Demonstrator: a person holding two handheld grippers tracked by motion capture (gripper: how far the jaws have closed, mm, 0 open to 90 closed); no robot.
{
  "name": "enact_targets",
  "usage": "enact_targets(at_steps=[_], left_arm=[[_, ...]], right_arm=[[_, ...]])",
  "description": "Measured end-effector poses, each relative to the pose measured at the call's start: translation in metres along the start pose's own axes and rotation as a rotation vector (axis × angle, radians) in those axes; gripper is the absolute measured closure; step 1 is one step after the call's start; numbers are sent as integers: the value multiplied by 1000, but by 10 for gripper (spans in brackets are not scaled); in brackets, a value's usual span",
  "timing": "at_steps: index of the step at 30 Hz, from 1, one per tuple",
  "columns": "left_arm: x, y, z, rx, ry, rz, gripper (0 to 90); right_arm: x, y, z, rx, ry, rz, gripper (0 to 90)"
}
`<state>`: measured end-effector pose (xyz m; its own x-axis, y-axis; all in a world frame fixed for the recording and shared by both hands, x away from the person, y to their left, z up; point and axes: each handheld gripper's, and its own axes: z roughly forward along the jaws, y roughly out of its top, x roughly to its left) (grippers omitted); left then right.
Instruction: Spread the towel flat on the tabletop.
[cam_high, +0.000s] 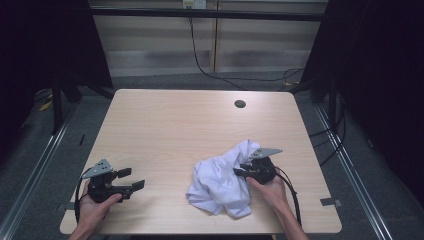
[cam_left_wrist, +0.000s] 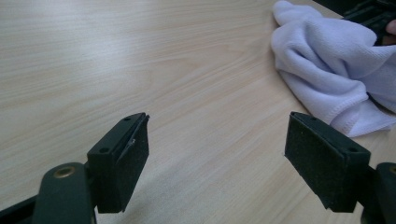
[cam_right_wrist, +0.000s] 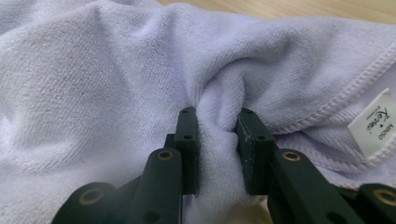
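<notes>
A crumpled white towel (cam_high: 222, 177) lies on the light wooden table (cam_high: 175, 125), right of centre near the front edge. My right gripper (cam_high: 239, 172) is at the towel's right side, shut on a pinched fold of the cloth (cam_right_wrist: 217, 126). A small white label (cam_right_wrist: 376, 123) hangs from the towel's stitched hem. My left gripper (cam_high: 135, 179) rests low over the table at the front left, open, with bare wood between its pads (cam_left_wrist: 128, 161). From there the towel (cam_left_wrist: 327, 65) appears at the upper right, with the other gripper behind it.
A round cable hole (cam_high: 240, 104) sits near the table's back edge. Black cables run across the grey floor (cam_high: 250, 77) behind the table. Metal rails (cam_high: 37, 165) flank both sides.
</notes>
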<state>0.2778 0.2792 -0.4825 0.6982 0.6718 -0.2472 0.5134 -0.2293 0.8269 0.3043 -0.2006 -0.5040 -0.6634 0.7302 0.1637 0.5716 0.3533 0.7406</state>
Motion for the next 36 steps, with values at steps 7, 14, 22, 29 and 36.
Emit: enact_targets(at_steps=[7,14,22,29,36], left_arm=[[-1,2,0,-8,-5,-1,219],[-6,7,-1,-22,-26,11,258],[-27,31,2,-52,-73,80,407],[-44,56,25,-52,-129,125,500],[-51,47,66,61,-187,139,491]], right_arm=[[15,27,38,-4,71,-51,728],[50,45,68,2,162,-128,725],[81,49,61,-23,245,-167,573],[53,48,24,-73,150,-110,576],[34,39,42,-55,115,-65,577]])
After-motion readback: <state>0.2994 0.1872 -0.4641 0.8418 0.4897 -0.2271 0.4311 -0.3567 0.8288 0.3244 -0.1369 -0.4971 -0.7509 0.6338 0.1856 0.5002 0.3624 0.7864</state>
